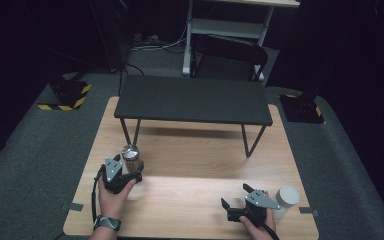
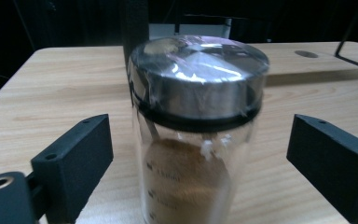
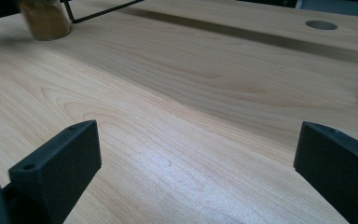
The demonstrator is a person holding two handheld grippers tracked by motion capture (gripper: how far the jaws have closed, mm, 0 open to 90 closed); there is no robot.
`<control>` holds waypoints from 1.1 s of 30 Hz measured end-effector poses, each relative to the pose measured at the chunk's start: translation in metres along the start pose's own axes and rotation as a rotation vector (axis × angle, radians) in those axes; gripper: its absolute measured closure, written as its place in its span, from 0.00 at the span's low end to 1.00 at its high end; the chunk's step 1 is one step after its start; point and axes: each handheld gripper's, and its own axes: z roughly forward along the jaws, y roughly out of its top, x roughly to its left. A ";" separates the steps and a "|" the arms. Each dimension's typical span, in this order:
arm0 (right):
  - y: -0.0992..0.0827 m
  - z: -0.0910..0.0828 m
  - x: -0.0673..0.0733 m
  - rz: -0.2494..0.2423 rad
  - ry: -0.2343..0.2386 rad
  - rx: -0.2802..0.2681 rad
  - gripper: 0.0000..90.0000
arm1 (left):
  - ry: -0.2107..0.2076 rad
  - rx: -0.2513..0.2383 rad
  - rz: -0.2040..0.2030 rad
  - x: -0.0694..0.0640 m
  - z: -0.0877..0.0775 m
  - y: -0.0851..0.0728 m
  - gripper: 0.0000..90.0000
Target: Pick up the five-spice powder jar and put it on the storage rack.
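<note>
The glass jar [image 2: 196,135] of brown powder, steel-lidded, stands upright on the wooden table [image 1: 195,150] at the near left, just between the spread jaws of the left gripper [image 1: 130,167], neither pad touching it, while the right gripper [image 1: 235,197] rests spread over bare wood, a white-lidded jar [image 1: 287,198] just right of it.

In the left gripper view the jar [image 2: 196,135] runs off the bottom edge, so its base is unseen, and the printed marks on its glass blur (unreadable). The right gripper view cuts its top away.
</note>
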 end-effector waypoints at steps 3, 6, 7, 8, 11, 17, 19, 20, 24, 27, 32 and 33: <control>0.000 0.000 -0.001 0.002 0.001 -0.001 0.00 | 0.007 0.008 -0.004 -0.001 0.004 0.001 0.13; -0.001 0.000 -0.001 0.006 0.002 -0.004 0.00 | 0.017 0.015 -0.004 -0.001 0.008 0.001 0.19; -0.001 0.000 -0.001 0.006 0.003 -0.005 0.00 | 0.013 0.013 -0.008 -0.001 0.008 0.001 0.19; -0.001 0.000 -0.001 0.006 0.004 -0.005 0.00 | 0.013 0.011 -0.009 0.000 0.009 0.001 0.20; -0.001 0.000 -0.002 0.006 0.006 -0.004 0.00 | 0.009 0.014 -0.012 0.001 0.010 0.001 0.27; -0.001 -0.001 -0.002 0.009 0.008 -0.007 0.00 | 0.004 0.012 -0.013 0.001 0.010 0.001 0.33; -0.001 -0.001 -0.002 0.011 0.008 -0.008 0.00 | 0.006 0.010 -0.012 0.000 0.010 0.001 0.34; -0.002 -0.001 -0.002 0.011 0.007 -0.009 0.00 | 0.007 0.010 -0.011 0.000 0.010 0.001 0.34; -0.002 -0.001 -0.002 0.011 0.007 -0.010 0.00 | 0.006 0.008 -0.011 0.001 0.010 0.001 0.34; -0.002 -0.001 -0.002 0.012 0.008 -0.011 0.00 | 0.003 0.005 -0.018 0.002 0.009 0.000 0.34; -0.002 -0.001 -0.003 0.015 0.008 -0.012 0.00 | 0.010 0.000 -0.025 0.004 0.007 0.000 0.34; -0.002 -0.001 -0.003 0.015 0.008 -0.013 0.00 | 0.011 -0.003 -0.026 0.005 0.006 -0.001 0.34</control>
